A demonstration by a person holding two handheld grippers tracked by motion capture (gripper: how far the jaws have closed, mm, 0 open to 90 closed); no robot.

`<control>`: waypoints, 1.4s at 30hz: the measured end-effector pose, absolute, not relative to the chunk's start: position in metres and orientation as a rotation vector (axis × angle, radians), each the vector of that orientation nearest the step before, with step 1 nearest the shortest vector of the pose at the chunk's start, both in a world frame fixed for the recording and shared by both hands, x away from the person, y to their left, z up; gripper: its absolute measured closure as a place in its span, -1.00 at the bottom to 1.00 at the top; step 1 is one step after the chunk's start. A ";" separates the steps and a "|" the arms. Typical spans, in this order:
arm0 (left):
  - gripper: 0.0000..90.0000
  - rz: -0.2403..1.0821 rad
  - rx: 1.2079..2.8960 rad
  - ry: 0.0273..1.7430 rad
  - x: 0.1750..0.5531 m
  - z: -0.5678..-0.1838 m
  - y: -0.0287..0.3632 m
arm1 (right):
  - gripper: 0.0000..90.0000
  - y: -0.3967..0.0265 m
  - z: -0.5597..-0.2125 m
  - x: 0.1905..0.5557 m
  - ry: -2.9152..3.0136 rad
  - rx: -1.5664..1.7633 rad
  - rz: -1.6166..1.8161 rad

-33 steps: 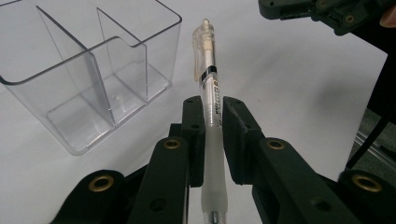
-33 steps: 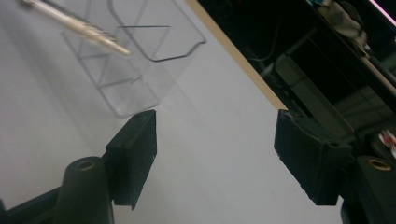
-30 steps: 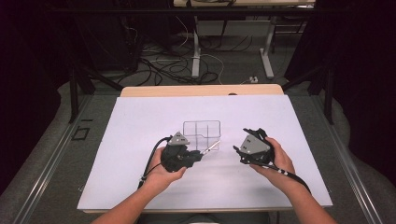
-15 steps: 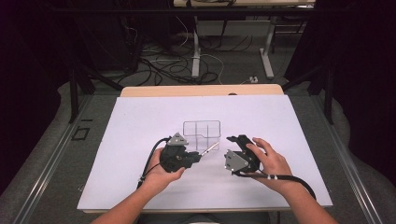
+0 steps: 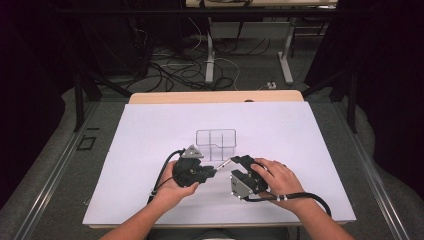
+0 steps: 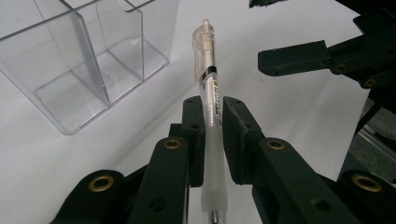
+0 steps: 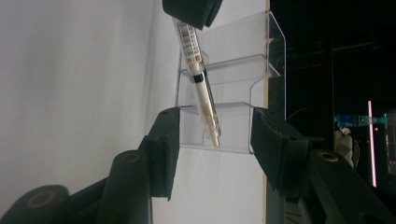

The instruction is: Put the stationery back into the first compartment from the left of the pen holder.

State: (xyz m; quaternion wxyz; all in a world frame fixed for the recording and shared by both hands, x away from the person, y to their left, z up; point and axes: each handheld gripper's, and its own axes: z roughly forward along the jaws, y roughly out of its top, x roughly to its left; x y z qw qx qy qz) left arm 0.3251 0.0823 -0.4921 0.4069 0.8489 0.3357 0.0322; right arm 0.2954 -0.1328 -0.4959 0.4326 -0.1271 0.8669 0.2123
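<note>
1 pen [image 6: 209, 88], 1 clear organizer [image 5: 216, 144], 2 grippers, 1 table [image 5: 150, 145].

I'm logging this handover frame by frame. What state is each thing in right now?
Pen: capped, off the table, gripped mid-barrel, cap end sticking out.
Left tongs: shut on the pen.
Right tongs: open, have just been closing, pads either side of the cap end, not touching it.
Clear organizer: upright on the white table, compartments empty.
</note>
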 end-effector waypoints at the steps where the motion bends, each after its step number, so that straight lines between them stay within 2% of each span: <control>1: 0.77 0.084 2.138 0.845 0.325 -0.493 0.082 | 0.19 -0.132 -0.496 0.295 2.154 -0.335 0.528; 13: 0.77 0.062 2.161 0.834 0.323 -0.496 0.077 | 0.32 -0.121 -0.502 0.290 2.141 -0.426 0.467; 42: 0.77 0.019 2.165 0.794 0.315 -0.493 0.066 | 0.76 -0.112 -0.515 0.288 2.154 -0.530 0.377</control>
